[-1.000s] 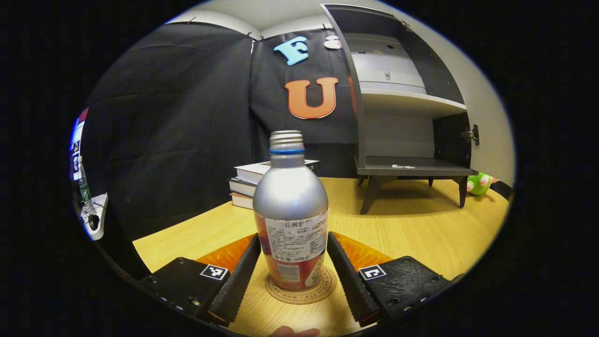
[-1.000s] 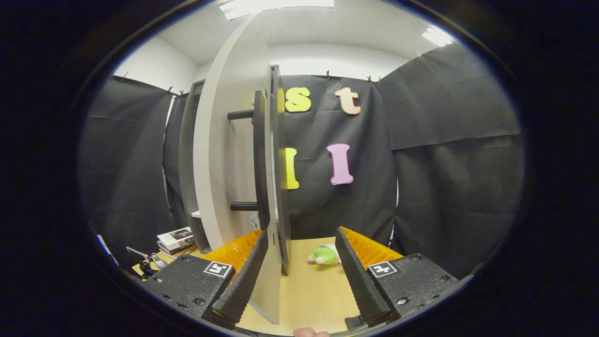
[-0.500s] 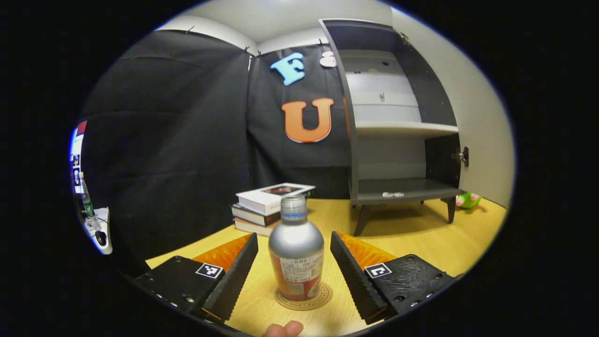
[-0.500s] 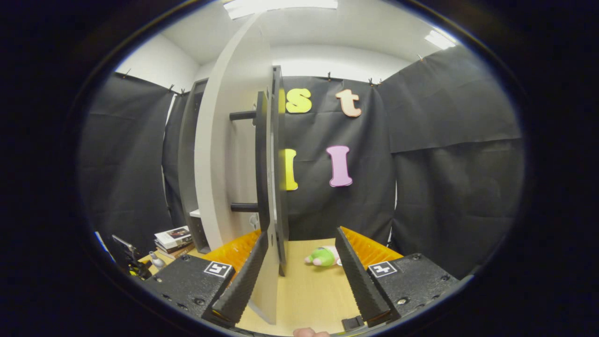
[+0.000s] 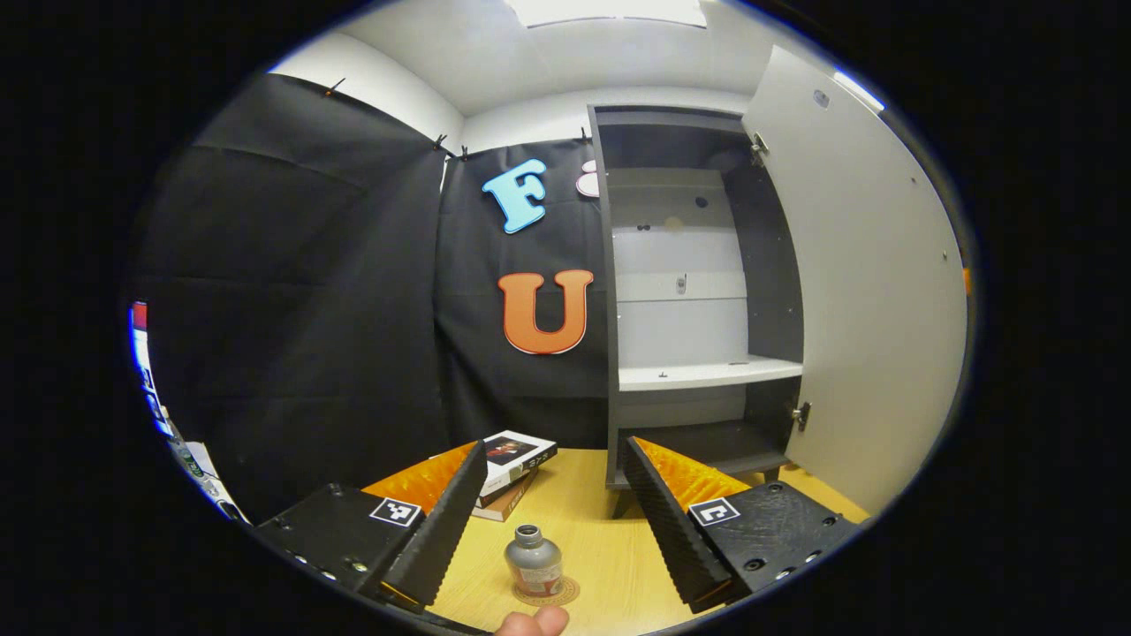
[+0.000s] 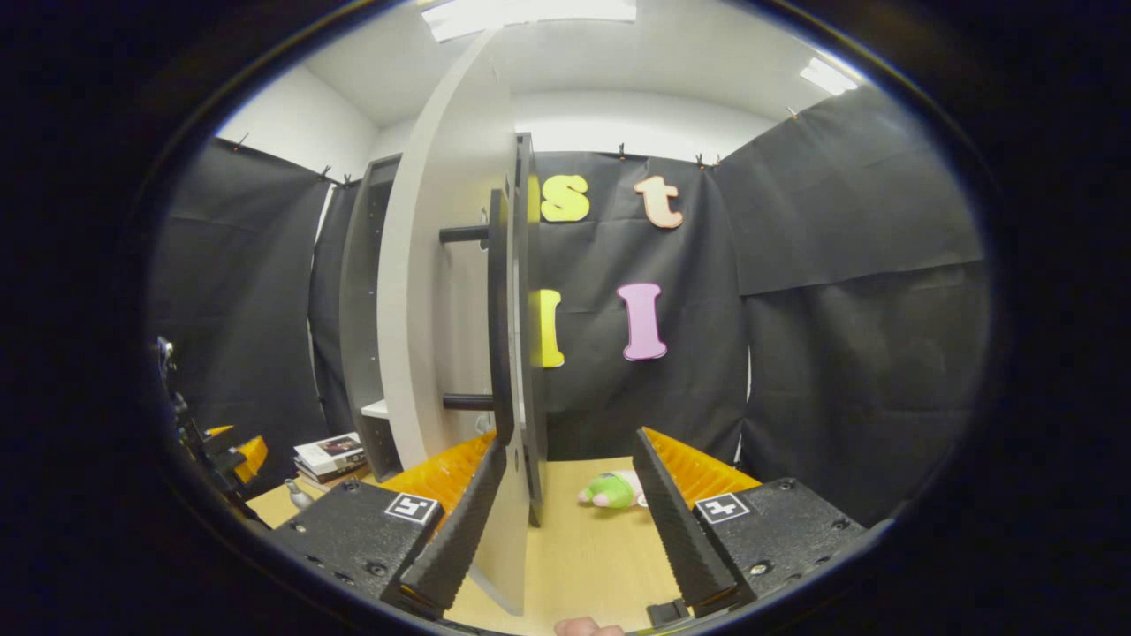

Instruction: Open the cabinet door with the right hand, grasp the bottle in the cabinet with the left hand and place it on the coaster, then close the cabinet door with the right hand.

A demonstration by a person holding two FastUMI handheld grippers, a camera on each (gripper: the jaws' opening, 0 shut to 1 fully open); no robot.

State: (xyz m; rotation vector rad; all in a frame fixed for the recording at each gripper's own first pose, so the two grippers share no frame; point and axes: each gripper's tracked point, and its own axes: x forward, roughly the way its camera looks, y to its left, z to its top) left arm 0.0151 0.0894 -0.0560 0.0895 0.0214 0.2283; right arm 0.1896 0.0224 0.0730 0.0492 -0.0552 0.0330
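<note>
your left gripper (image 5: 555,521) is spread wide and holds nothing, with the silver bottle (image 5: 533,560) standing upright on the round coaster (image 5: 560,594) on the wooden table (image 5: 592,539) below it. your right gripper (image 6: 570,521) is spread too, gripping nothing, its left finger (image 6: 459,530) beside the edge of the open cabinet door (image 6: 442,291); a green plush toy (image 6: 611,488) lies on the table beyond.

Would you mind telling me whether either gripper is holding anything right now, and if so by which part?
Nothing is held. The left gripper is open above the bottle on the coaster; the right gripper is open, jaws either side of the door edge.
</note>
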